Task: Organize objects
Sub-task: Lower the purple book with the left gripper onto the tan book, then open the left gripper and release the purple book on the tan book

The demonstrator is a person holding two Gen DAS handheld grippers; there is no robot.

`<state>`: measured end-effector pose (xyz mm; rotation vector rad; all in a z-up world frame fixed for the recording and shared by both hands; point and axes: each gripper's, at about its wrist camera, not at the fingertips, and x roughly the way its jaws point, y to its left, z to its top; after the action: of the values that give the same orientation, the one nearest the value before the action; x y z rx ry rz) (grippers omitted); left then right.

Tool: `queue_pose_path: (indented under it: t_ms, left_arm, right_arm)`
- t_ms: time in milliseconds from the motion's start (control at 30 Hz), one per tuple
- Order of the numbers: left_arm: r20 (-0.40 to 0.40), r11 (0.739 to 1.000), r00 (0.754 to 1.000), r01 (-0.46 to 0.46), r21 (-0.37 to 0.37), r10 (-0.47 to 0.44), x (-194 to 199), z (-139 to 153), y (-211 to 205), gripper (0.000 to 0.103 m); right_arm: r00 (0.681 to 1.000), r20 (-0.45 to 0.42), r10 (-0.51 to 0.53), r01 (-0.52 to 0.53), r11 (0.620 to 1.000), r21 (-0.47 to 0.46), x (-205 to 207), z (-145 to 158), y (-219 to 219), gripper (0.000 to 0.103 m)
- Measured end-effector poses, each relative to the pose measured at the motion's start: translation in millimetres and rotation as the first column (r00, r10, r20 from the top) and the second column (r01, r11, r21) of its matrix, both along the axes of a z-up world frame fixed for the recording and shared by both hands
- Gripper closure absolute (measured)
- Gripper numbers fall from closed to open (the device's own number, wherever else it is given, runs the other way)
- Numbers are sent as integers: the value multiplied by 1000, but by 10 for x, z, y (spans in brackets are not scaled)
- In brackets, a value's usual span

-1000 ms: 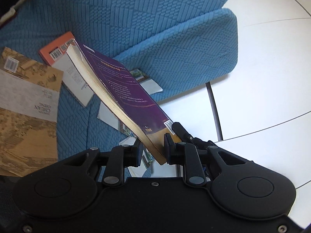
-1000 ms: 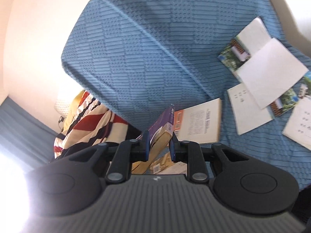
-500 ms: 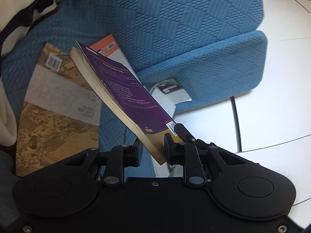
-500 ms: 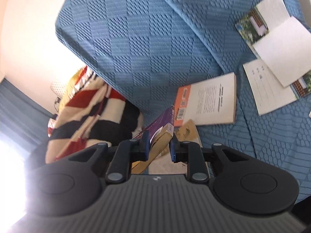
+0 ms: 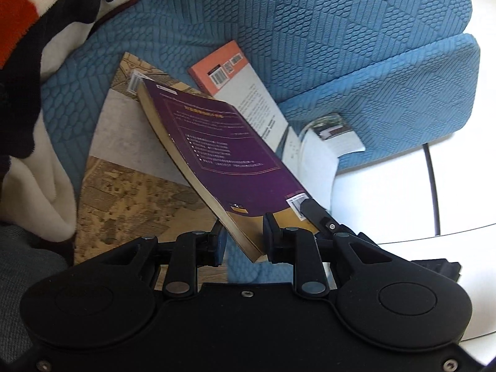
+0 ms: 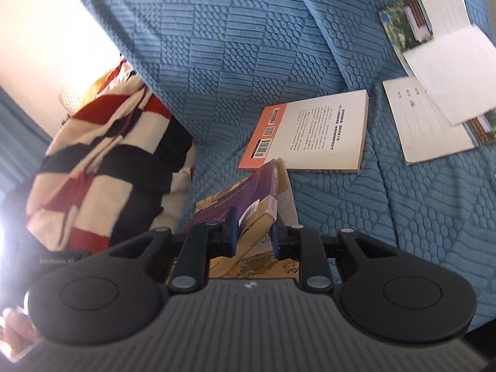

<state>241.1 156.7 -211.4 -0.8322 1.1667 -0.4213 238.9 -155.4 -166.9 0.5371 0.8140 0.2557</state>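
Left wrist view. Left gripper (image 5: 243, 237): fingers pinching the near lower corner of the purple book (image 5: 223, 155), one pad on each cover, the book tilted with its page edge facing left. A black finger of the right gripper (image 5: 313, 212) touches the same book at its near right corner, by a white barcode label. Below the purple book: large tan book (image 5: 124, 167) with a pale grey band and a map-like cover, lying flat on the blue sofa (image 5: 310, 31). Just beyond: orange-and-white book (image 5: 238, 77), barcodes up, flat on the seat. To its right: white booklets (image 5: 322, 142), one with a photo cover, at the seat's edge. Far left: striped blanket (image 5: 40, 31) in red, black and cream. Right: white tiled floor (image 5: 403, 192).

Right wrist view. Right gripper (image 6: 254, 232): fingers closed on the near corner of the purple book (image 6: 241, 195), seen end-on with spine and yellowed pages between the blue pads. Tan book (image 6: 257, 263) under it, close to the fingers. Orange-and-white book (image 6: 313, 130) flat on the sofa (image 6: 248, 46) seat, just beyond the purple one. Far right: loose white booklets (image 6: 434, 93) overlapping, well apart from the held book. Left: striped blanket (image 6: 102, 161) against the backrest. Bottom left corner: part of a person's hand (image 6: 14, 331)
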Motion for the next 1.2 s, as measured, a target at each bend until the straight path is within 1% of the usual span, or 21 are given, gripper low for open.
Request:
queue_pose_path:
  t_ms: [100, 200, 333, 467, 567, 633, 700, 733, 767, 833, 900, 967, 1000, 1033, 1067, 1100, 1167, 1200]
  left_arm:
    - [-3, 999, 1000, 15, 46, -15, -11, -3, -25, 80]
    - [-7, 993, 999, 35, 112, -35, -34, 1, -75, 78]
    - [15, 966, 997, 75, 248, -81, -79, 42, -219, 77]
    - [-20, 951, 996, 94, 294, -92, -77, -36, -293, 75]
    - [-48, 933, 993, 120, 338, -110, -71, -122, -349, 71]
    - [-62, 916, 990, 141, 376, -127, -65, -169, -384, 64]
    - [-77, 893, 989, 147, 426, -127, -60, -193, -414, 64]
    - [-73, 886, 989, 146, 441, -126, -63, -191, -421, 61]
    - [-70, 884, 989, 145, 445, -127, -59, -181, -422, 57]
    - [-62, 882, 990, 143, 449, -129, -59, -146, -423, 44]
    - [-47, 874, 991, 136, 466, -129, -62, -104, -423, 37]
    - [-34, 870, 992, 126, 477, -125, -58, -67, -419, 34]
    - [-30, 868, 992, 121, 482, -122, -53, -49, -414, 32]
    - [-19, 867, 993, 113, 485, -118, -41, -26, -410, 26]
    - [0, 867, 993, 101, 488, -116, -44, -2, -407, 23]
    - [19, 865, 993, 92, 493, -117, -43, 19, -409, 22]
    - [26, 854, 993, 88, 513, -118, -4, 27, -422, 22]
    - [25, 851, 993, 88, 518, -118, 23, 17, -422, 22]
  right_arm:
    - [1000, 5, 7, -7, 1000, -24, -40, -25, 50, 79]
    - [1000, -8, 7, -7, 1000, -20, -92, -107, 63, 79]
    - [999, -48, 13, -13, 1000, 12, -164, -254, 65, 79]
    - [997, -73, 13, -11, 1000, 22, -224, -372, 72, 78]
    - [995, -98, 10, -8, 1000, 27, -237, -465, 68, 77]
    - [993, -115, 17, -13, 999, 33, -243, -511, 62, 76]
    - [991, -128, 25, -19, 999, 46, -252, -537, 51, 76]
    - [991, -130, 30, -23, 998, 52, -261, -536, 39, 76]
    - [989, -140, 38, -32, 998, 45, -258, -533, 40, 76]
    - [987, -151, 54, -52, 999, 18, -260, -529, 45, 74]
    - [986, -150, 77, -73, 997, 36, -275, -529, 22, 73]
    - [984, -147, 103, -101, 995, 19, -292, -518, 16, 69]
    - [983, -150, 108, -111, 994, -9, -299, -511, 25, 64]
    - [982, -153, 112, -120, 992, -43, -306, -502, 30, 57]
    - [982, -153, 115, -126, 990, -69, -315, -495, 30, 55]
    - [982, -142, 122, -133, 989, -71, -330, -488, 13, 54]
    - [983, -127, 133, -139, 989, -45, -347, -477, -29, 49]
    - [984, -118, 136, -141, 989, -40, -345, -465, -40, 43]
